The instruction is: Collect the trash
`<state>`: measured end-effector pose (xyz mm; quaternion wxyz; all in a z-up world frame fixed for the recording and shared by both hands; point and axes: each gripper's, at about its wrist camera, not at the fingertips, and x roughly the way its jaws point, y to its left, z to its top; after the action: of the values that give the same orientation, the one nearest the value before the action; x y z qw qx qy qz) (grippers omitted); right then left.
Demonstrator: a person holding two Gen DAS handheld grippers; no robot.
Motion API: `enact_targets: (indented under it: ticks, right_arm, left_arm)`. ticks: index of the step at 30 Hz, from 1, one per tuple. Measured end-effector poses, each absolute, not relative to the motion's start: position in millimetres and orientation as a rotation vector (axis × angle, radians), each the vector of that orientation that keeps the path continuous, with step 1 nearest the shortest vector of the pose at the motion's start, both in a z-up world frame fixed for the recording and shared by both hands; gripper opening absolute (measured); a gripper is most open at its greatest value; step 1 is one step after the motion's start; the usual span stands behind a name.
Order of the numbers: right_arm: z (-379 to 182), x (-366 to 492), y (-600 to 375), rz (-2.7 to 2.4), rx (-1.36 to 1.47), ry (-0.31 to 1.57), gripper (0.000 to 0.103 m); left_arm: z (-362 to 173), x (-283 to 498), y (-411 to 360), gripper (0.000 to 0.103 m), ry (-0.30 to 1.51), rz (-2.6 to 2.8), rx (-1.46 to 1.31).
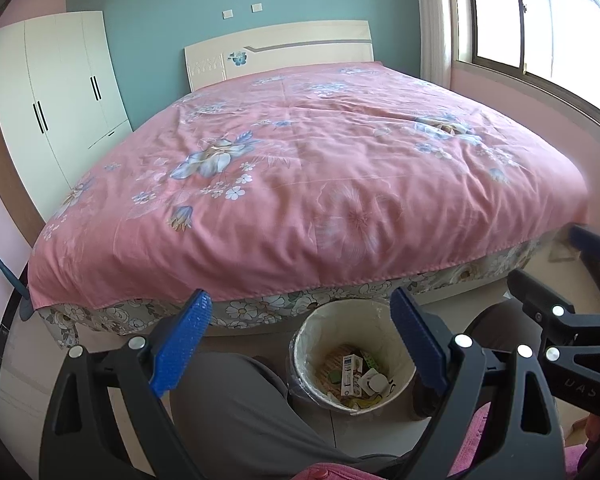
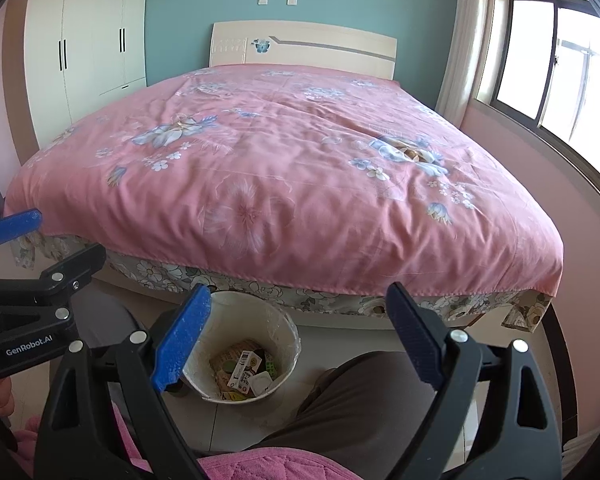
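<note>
With cartons and wrappers already lying in the lined bin (image 1: pixel 352 356) on the floor at the foot of the bed (image 1: pixel 300 184) (whose cover looks bare), collecting seems nearly done, and both the left tool (image 1: pixel 300 336) and right tool (image 2: pixel 296 332) are spread wide, gripping nothing.

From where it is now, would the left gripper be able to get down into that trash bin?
Probably yes. The left gripper is open and empty, and the trash bin stands uncovered on the floor between the person's knees, with nothing across its mouth.
</note>
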<state>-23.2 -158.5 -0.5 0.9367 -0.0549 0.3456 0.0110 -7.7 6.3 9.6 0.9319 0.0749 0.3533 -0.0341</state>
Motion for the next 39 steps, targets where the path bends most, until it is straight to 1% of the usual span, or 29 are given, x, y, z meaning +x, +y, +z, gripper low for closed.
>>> enact_targets:
  ticks: [39]
  right_arm:
    - [-8.6, -23.9, -153.2, 0.027, -0.103, 0.734, 0.088]
  left_arm:
    - [4.8, -6.2, 6.6, 0.092, 0.744, -0.076, 0.144]
